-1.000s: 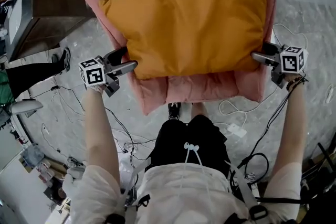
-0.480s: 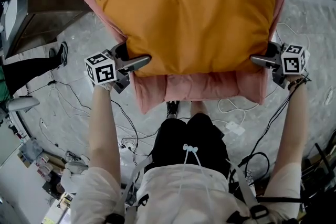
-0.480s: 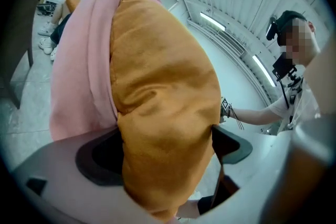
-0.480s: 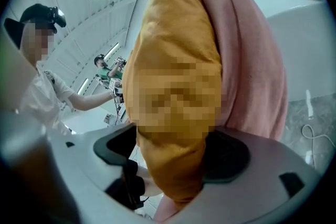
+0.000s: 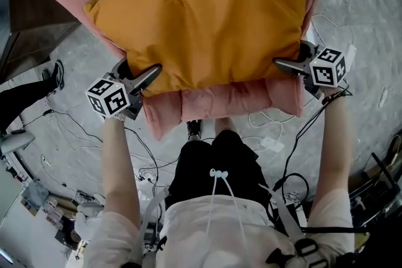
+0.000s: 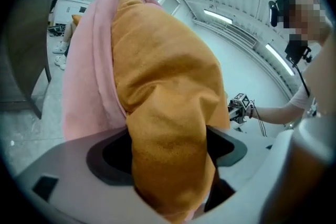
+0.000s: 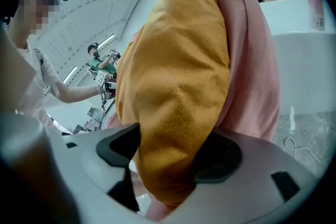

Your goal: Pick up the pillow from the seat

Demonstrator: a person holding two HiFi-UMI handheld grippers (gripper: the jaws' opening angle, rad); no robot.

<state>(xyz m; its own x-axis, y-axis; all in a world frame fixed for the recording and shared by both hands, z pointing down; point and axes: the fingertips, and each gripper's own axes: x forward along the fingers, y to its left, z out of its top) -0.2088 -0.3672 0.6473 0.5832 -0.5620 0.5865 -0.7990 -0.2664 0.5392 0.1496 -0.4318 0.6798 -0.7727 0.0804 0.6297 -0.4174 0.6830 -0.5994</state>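
Left gripper [image 5: 149, 75] has moved in from beside the pillow [image 5: 201, 22] onto its near-left corner; right gripper [image 5: 286, 64] is at the near-right corner as before. Pillow lies flat on the pink seat [image 5: 213, 100], not lifted. Left gripper view: jaws closing, orange fabric fills the gap and looks to touch both pads. Right gripper view: jaws clamped on a thick fold of the same pillow, pink upholstery just behind it. Step in hand, as I read it: finishing the two-sided grasp, lift not started. Next move calls for the left jaws to finish biting, then both grippers rising together and level, pulling slightly toward the person to clear the seat back. Risk: the soft fill lets a corner slip if one side leads.
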